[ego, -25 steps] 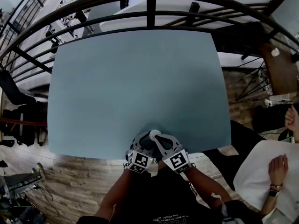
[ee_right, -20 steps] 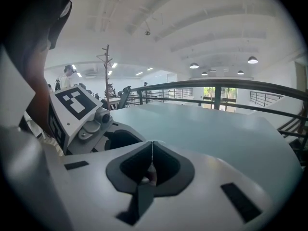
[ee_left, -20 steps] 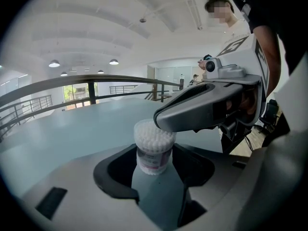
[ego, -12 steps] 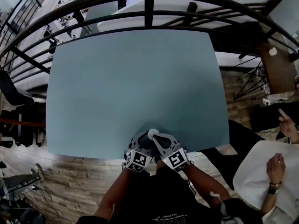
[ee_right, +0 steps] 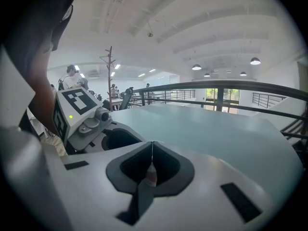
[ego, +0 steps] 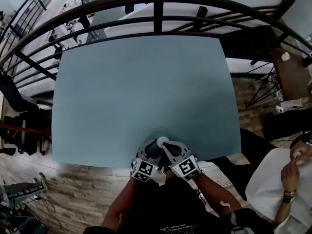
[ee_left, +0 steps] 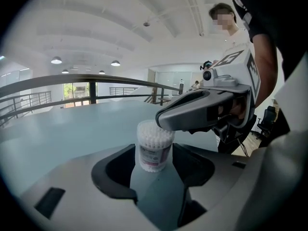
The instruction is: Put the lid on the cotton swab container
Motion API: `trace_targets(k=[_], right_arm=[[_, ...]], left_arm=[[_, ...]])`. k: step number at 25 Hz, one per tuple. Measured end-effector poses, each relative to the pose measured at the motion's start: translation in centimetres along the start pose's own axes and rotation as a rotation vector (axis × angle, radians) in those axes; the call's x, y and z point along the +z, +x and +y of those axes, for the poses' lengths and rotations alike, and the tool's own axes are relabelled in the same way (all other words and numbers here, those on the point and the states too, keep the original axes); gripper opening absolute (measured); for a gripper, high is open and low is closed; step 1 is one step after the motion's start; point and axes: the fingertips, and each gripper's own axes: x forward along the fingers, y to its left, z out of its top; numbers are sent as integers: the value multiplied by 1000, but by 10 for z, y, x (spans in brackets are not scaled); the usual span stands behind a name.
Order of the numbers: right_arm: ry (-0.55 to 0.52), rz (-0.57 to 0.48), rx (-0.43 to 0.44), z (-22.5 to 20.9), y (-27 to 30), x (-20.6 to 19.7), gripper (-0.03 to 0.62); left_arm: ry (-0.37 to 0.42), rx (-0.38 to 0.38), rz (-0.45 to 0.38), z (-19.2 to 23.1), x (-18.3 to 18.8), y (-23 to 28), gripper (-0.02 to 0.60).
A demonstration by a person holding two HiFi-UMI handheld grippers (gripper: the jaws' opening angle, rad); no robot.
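Pressing off-centre with the right gripper (ee_left: 160, 121), jaws together at the top rim, could tip the cotton swab container (ee_left: 154, 150) clamped upright in the left gripper (ego: 152, 150) at the near edge of the table (ego: 146, 82), cocking the lid.

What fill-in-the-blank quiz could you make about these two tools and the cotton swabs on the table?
1. The cotton swab container stands ___ between the jaws of the left tool.
2. The jaws of the right tool are ___, not spread apart.
3. The right tool's tip is at the container's ___, not its base.
4. The table has a plain ___ top.

Missing words: upright; shut; top; blue
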Motion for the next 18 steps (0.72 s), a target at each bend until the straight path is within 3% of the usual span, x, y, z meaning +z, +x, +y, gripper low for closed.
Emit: trace_targets(k=[9,18], right_arm=[[-1,-152,-23,-1,-11,57,20],[-7,-204,-90,-17,-10,97,20]], left_arm=[[25,7,-29,3,11,-36,245],[15,116,-103,36,49,-76,173]])
